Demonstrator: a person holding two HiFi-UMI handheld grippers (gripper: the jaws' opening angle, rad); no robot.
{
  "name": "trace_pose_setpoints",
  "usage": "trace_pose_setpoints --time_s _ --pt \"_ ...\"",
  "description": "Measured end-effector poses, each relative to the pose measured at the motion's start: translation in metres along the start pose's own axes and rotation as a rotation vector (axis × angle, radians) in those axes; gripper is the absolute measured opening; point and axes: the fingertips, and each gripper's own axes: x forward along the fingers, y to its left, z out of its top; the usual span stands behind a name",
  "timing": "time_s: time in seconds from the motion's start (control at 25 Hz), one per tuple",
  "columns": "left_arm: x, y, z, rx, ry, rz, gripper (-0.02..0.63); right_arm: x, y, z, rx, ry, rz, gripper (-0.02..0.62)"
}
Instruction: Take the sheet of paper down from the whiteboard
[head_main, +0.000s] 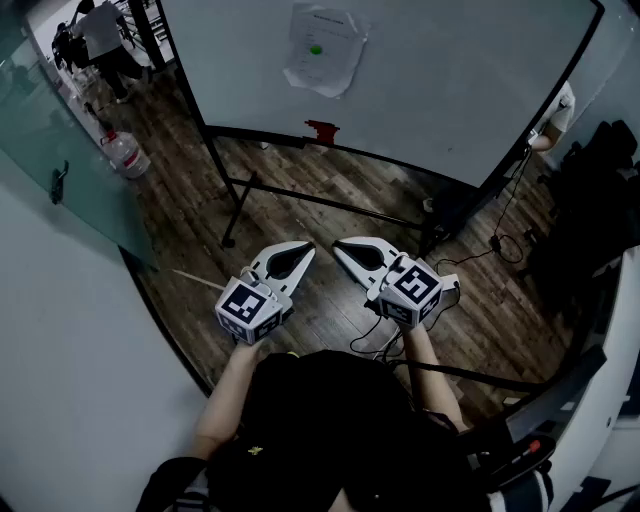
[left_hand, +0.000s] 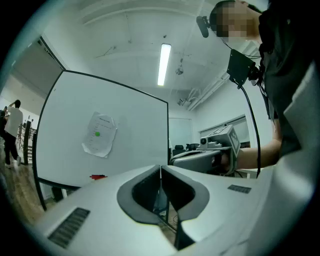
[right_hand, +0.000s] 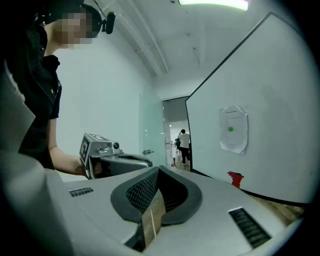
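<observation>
Nearest the camera, the person in a dark top holds both tools out level over the wooden floor (head_main: 330, 205), one in each hand. The left tongs (head_main: 306, 249) are fully closed, their dark pads meeting in a thin line with nothing caught between them. The right tongs (head_main: 339, 246) are closed in the same way and grip nothing; only floor shows through the slit behind the pads. The two tips sit near each other, angled inward, not touching. A black cable (head_main: 497, 243) lies on the floor to the right.

Beyond the tips stands the black frame of the whiteboard (head_main: 460, 90), with a small red thing (head_main: 322, 131) resting on its lower edge. The sheet of paper (head_main: 323, 47) hangs high on the board, above that red thing. It is crumpled, its lower corners curl, and it has a green dot (head_main: 316, 49) near its middle. It is well apart from both tongs.

To the left of the board, a clear water bottle (head_main: 128, 154) sits on the floor beside a glass partition (head_main: 60, 140). Farthest off, another person (head_main: 102, 32) stands in the passage.
</observation>
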Motion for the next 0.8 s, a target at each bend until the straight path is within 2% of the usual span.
trace_pose_setpoints --time_s 0.32,0.8 --pt "0.001 -0.001 0.001 -0.005 0.000 -0.001 0.032 -0.003 0.002 0.005 -0.017 -0.011 -0.026 -0.002" --pt "0.011 -0.005 0.000 -0.007 -0.004 0.011 0.032 -0.010 -0.002 0.008 -0.014 -0.027 -0.016 -0.002"
